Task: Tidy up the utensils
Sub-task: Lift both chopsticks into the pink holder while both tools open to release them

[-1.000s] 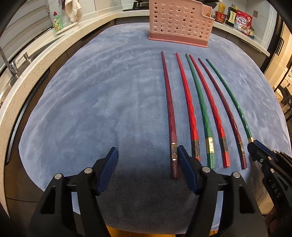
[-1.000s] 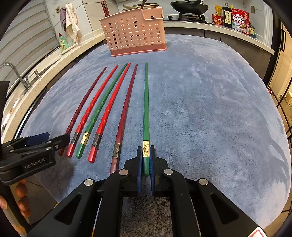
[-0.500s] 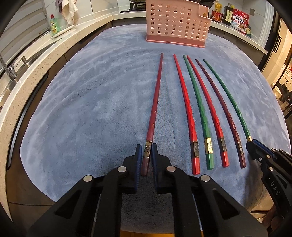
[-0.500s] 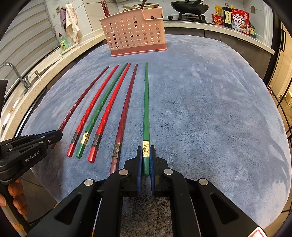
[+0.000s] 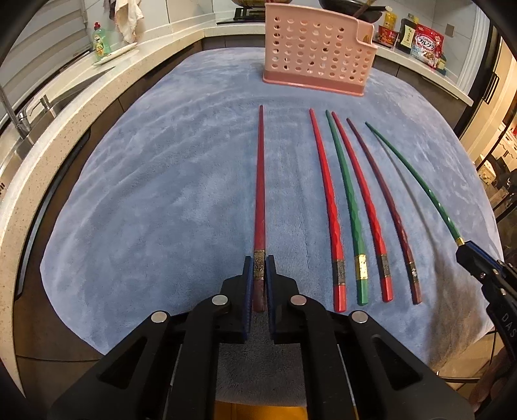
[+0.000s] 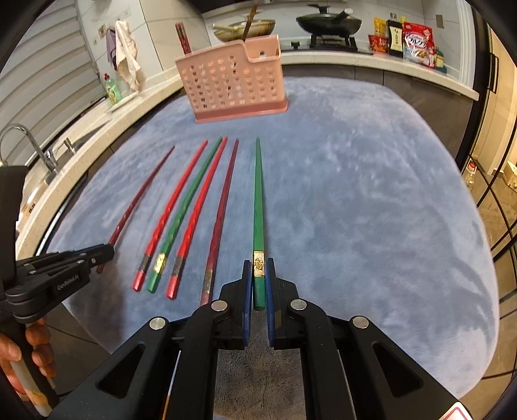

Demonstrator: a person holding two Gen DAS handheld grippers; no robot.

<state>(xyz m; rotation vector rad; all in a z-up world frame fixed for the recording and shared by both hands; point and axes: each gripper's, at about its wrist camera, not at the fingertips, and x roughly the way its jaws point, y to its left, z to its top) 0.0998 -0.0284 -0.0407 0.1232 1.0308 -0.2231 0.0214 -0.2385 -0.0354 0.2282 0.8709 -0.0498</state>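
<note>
My left gripper (image 5: 258,271) is shut on the handle end of a dark red chopstick (image 5: 259,194), held above the blue cloth and pointing at the pink perforated utensil holder (image 5: 315,53). My right gripper (image 6: 258,274) is shut on a green chopstick (image 6: 258,206), lifted and pointing toward the holder (image 6: 231,87). Several chopsticks lie side by side on the cloth between the two: a red one (image 5: 328,200), a green one (image 5: 350,206), a second red one (image 5: 365,200) and a dark red one (image 5: 387,206). The right gripper shows in the left wrist view (image 5: 465,250), the left in the right wrist view (image 6: 105,252).
The blue cloth (image 5: 161,194) covers the counter. A sink and tap (image 6: 19,139) and a green soap bottle (image 5: 101,42) stand on the left. A stove with a pan (image 6: 328,22) and food packets (image 6: 416,42) stand behind the holder.
My left gripper closed on the dark red chopstick and pulled it left, away from the row. My right gripper has now raised the green chopstick off the cloth.
</note>
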